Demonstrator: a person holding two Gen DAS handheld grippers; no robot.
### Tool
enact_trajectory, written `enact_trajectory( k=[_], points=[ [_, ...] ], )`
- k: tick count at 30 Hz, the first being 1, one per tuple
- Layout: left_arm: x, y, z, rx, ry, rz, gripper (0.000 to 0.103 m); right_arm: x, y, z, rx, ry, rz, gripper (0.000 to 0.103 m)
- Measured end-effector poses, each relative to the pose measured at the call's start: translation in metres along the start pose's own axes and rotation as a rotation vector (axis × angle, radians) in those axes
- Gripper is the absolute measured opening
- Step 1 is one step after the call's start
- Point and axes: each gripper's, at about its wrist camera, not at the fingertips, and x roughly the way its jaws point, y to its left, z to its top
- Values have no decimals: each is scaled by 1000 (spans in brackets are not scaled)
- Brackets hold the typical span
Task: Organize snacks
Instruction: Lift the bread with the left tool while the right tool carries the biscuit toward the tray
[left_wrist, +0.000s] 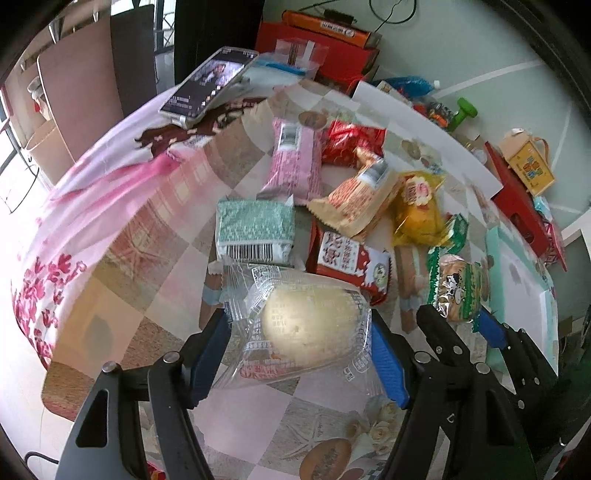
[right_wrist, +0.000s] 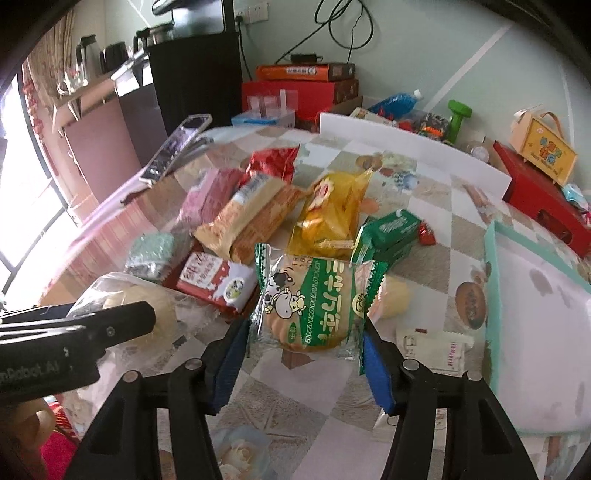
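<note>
My left gripper (left_wrist: 299, 354) is shut on a pale round bun in a clear wrapper (left_wrist: 310, 321), its blue pads pressing both sides, held just above the tablecloth. My right gripper (right_wrist: 303, 354) is shut on a green biscuit packet with a cartoon cow (right_wrist: 314, 299), also off the table. Each gripper shows in the other's view: the right gripper (left_wrist: 461, 321) with its green packet (left_wrist: 458, 288) at the right, the left gripper's finger (right_wrist: 110, 325) beside the bun (right_wrist: 122, 295) at the left. The two grippers hang side by side, close together.
Beyond the grippers lies a pile of snacks: a pink pack (left_wrist: 293, 166), red bag (left_wrist: 351, 142), orange-white pack (left_wrist: 358, 199), yellow pack (left_wrist: 417, 210), teal pack (left_wrist: 255, 229), red-white pack (left_wrist: 347, 258), green box (right_wrist: 391, 229). A phone (left_wrist: 207, 85) leans far left. A teal-rimmed tray (right_wrist: 491, 295) lies right, a white sachet (right_wrist: 439, 347) beside it.
</note>
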Motion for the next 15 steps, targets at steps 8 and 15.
enact_trajectory(
  k=[8,15],
  points=[
    [-14,-8,2,18,-38,9,74,-15,-10,4,18,-34,-19,62],
    [-26,-27,6,56,-58,13,74,-33,-34,10,67,-77,-53,62]
  ],
)
